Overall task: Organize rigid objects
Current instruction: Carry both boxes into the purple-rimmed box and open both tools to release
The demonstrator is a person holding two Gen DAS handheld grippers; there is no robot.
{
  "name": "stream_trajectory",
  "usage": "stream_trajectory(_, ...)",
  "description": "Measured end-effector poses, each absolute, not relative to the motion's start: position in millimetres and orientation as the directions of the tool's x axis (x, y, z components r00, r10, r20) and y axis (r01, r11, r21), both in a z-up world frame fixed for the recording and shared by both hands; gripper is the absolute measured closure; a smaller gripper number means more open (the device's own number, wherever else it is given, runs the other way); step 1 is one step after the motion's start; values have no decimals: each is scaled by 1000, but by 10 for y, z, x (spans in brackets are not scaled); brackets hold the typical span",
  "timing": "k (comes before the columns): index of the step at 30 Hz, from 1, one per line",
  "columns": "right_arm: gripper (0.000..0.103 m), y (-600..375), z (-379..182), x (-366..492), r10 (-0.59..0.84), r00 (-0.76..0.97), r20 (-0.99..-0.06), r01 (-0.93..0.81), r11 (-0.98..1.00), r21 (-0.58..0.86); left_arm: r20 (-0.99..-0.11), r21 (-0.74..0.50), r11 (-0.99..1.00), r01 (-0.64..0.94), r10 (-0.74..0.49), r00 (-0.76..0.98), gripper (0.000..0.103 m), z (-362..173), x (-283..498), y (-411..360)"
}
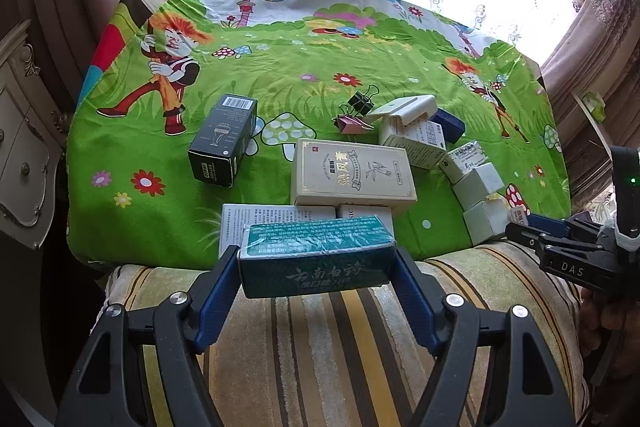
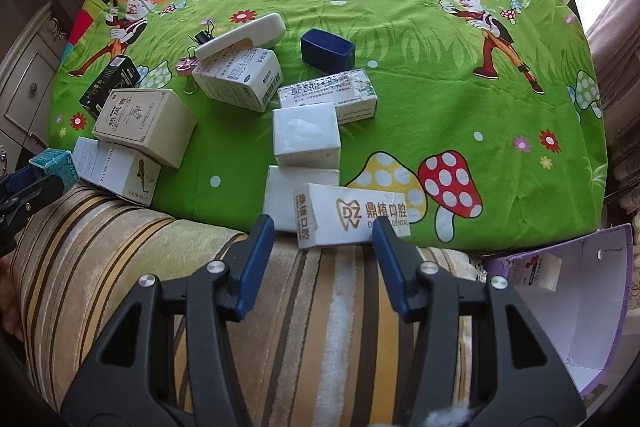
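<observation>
My left hand-held gripper (image 1: 316, 263) clamps a teal box (image 1: 316, 255) between its blue pads, held above the striped cushion (image 1: 320, 339) at the near edge of the green cloth (image 1: 320, 67). My right hand-held gripper (image 2: 324, 231) straddles a white dental box (image 2: 352, 215) at the cloth's near edge; its right pad touches the box's end, but the left pad stands clear of it, so it is not gripping. Behind that box sit two plain white boxes (image 2: 306, 135). A cream box (image 1: 352, 171) leans on others near the teal one, and a black box (image 1: 224, 139) lies apart to the left. A purple bin (image 2: 580, 307) sits at my right.
</observation>
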State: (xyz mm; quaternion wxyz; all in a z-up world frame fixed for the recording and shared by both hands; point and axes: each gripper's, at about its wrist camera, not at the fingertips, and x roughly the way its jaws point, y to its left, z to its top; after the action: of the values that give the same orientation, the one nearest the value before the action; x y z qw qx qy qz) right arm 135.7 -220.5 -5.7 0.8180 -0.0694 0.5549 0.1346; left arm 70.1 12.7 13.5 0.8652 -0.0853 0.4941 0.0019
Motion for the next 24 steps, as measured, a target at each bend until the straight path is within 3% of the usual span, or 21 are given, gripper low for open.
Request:
stream_trajectory(4,60,-2261,-51,1325,173,345,-922,-293,954,70,-851,-143,987,-70,-87,517,28,157,693,53)
stream_trajectory(7,59,-2323,-74,1338,198,331,-923,-274,956,106,-852,-142,988,-65,-89,516,28,156,688,36)
stream_trajectory(8,57,-2347,-78,1347,209,323,-923,-268,956,123,-852,-145,987,-64,-91,516,28,155,687,38)
stream_trajectory(10,27,-2406,-43,1355,267,322,-908,-265,946,184,-852,-151,987,-62,-98,515,28,151,686,39)
stream_trajectory(12,12,-2507,18,1376,336,327,-883,-256,931,260,-852,-154,986,-59,-102,514,28,150,684,33)
stream_trajectory(20,7,-2808,-171,1689,423,224,-878,-205,901,382,-850,-163,986,-22,-129,511,28,151,680,-75)
stream_trajectory(24,7,-2790,-286,1796,407,190,-894,-206,906,369,-851,-162,987,-21,-129,509,28,149,680,-93)
